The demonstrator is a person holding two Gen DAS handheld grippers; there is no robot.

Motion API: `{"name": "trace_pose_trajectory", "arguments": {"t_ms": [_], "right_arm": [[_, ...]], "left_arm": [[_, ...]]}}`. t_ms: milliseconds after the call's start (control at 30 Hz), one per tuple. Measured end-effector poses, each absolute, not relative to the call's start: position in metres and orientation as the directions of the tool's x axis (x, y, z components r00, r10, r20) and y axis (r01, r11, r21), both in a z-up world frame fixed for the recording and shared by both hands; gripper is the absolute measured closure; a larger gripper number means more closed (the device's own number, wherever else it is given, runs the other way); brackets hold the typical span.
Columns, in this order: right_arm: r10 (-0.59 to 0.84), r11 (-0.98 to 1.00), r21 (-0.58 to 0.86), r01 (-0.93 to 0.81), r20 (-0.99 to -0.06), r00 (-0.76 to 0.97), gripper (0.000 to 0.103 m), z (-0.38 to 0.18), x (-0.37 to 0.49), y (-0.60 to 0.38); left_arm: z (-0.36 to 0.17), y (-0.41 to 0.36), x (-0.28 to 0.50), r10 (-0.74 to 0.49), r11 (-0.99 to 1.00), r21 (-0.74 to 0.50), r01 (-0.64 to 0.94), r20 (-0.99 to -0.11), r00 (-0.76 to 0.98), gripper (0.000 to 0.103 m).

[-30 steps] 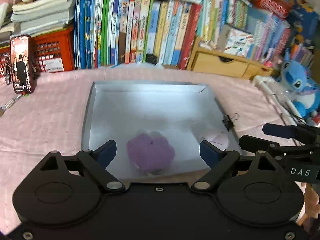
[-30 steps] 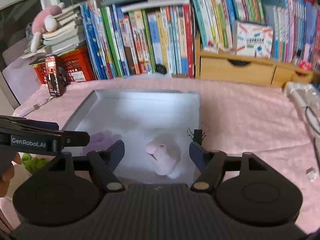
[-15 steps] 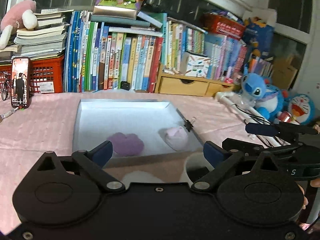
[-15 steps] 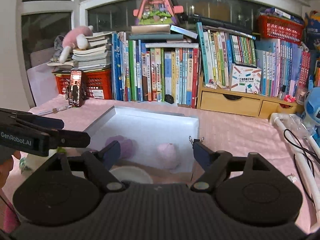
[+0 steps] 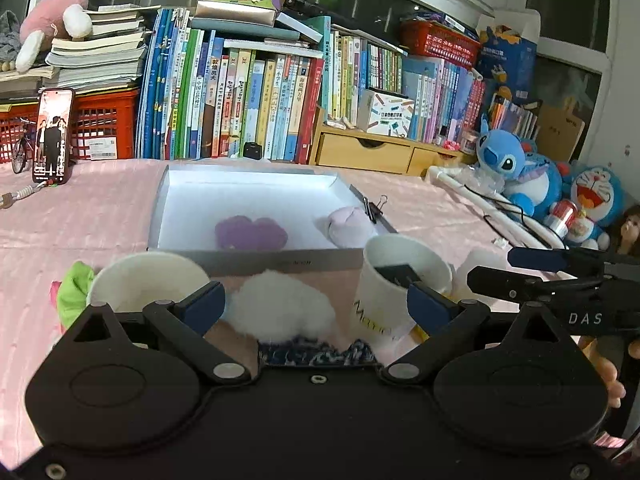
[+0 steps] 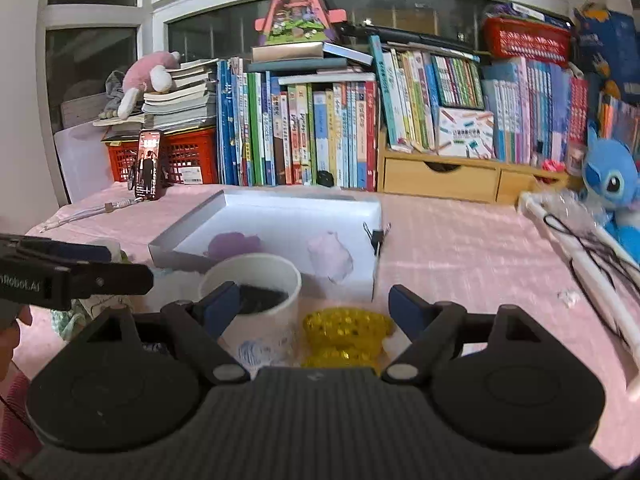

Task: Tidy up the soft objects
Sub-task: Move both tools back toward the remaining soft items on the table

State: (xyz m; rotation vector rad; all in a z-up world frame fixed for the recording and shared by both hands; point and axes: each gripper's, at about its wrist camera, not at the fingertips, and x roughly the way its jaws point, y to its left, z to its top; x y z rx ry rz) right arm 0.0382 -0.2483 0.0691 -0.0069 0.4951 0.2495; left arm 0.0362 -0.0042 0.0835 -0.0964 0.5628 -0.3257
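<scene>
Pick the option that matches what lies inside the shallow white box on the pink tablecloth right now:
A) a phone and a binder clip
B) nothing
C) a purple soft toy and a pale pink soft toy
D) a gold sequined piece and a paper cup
C: the purple soft toy and the pale pink soft toy both rest on the floor of the white box.

Before my fingers lies a fluffy pompom, a paper cup to its right. Behind them sits the tray, holding two plush toys side by side.
</scene>
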Motion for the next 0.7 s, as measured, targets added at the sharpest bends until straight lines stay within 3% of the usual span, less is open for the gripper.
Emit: {"name": "trace_pose_trajectory", "arguments": {"t_ms": [467,700], "right_arm": [[0.167,0.979,-0.018,-0.201,-0.486,0.858,0.012,0.032,0.021,-0.244],[0.163,0.978,-0.026,-0.205,-0.511,0.844,0.012,0.018,0.023,-0.240]], "left_arm": [[0.061,-0.011,0.014,-0.308,0.951,-0.142,0.274,-0.521,0.796,0.005],[0.042,-0.026,0.012,-0.255,0.962,-0.058,0.267,-0.542,0.801,0.005]]}}
